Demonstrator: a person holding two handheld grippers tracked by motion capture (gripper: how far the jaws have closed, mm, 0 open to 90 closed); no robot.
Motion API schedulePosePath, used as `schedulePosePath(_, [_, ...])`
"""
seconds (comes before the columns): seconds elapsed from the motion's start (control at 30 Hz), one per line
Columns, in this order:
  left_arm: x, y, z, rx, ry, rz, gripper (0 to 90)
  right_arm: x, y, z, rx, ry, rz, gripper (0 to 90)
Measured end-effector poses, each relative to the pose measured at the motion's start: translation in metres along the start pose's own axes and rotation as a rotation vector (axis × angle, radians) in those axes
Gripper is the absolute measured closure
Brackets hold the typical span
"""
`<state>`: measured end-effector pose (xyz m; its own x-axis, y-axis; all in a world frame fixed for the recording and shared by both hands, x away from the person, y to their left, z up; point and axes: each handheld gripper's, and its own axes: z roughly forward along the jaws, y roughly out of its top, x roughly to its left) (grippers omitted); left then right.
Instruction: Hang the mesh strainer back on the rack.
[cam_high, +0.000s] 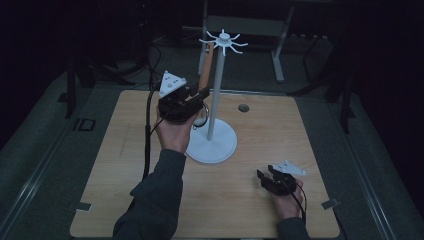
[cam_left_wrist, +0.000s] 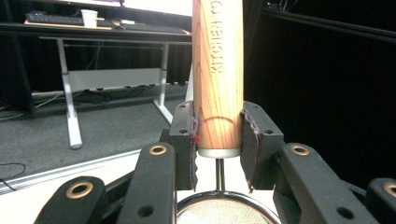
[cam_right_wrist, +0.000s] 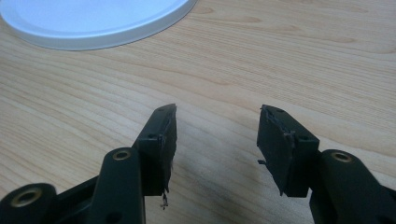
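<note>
A small strainer with a wooden handle (cam_high: 206, 67) is held upright, handle up, beside a white rack's pole (cam_high: 216, 95). My left gripper (cam_high: 200, 96) is shut on the lower end of the handle (cam_left_wrist: 218, 70), and the mesh bowl (cam_left_wrist: 224, 212) hangs just under the jaws. The handle's top reaches close under the ring of hooks (cam_high: 223, 41) at the rack's top. Above the table's front right, my right gripper (cam_high: 261, 176) is open, nothing between its fingers (cam_right_wrist: 161, 135). The rack's round base (cam_right_wrist: 93, 23) lies ahead of it.
The rack's base (cam_high: 212, 145) stands mid-table on the wooden tabletop (cam_high: 280, 130). A small dark round spot (cam_high: 243, 107) lies behind it. Beyond the table stands a white-legged desk (cam_left_wrist: 70, 84) with a cup (cam_left_wrist: 88, 17) on it. Dark floor surrounds the table.
</note>
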<state>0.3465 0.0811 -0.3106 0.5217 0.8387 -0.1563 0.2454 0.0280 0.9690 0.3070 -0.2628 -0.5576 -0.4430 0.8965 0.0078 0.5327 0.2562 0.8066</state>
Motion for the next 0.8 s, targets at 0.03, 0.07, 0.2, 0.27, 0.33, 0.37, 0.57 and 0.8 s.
schedulePosePath(0.03, [0.0,0.0,0.001,0.001,-0.001,0.001,68.9,0.0,0.0,0.0,0.0,0.0,0.0,47.1])
schedulePosePath(0.07, [0.0,0.0,0.002,0.001,-0.001,0.0,68.9,0.0,0.0,0.0,0.0,0.0,0.001,47.0])
schedulePosePath(0.2, [0.0,0.001,0.005,0.004,-0.008,-0.001,68.9,0.0,0.0,0.0,0.0,0.0,0.0,47.0])
schedulePosePath(0.27, [0.0,0.001,0.007,0.007,-0.008,0.002,68.9,0.0,0.0,0.0,-0.001,0.001,0.001,47.0])
schedulePosePath(0.33, [0.0,0.0,0.008,0.01,-0.008,0.0,68.9,0.0,0.0,0.0,-0.002,0.0,-0.001,47.0])
schedulePosePath(0.37, [0.0,0.0,0.009,0.012,-0.009,0.0,68.8,0.0,0.0,0.0,-0.002,-0.001,0.0,47.0])
schedulePosePath(0.57, [0.003,-0.004,0.012,0.027,0.001,-0.012,67.0,0.0,0.0,0.0,-0.002,0.0,0.002,47.0])
schedulePosePath(0.8, [0.009,-0.005,0.009,0.008,0.001,-0.052,62.0,0.0,0.0,0.0,-0.003,-0.002,0.001,46.9])
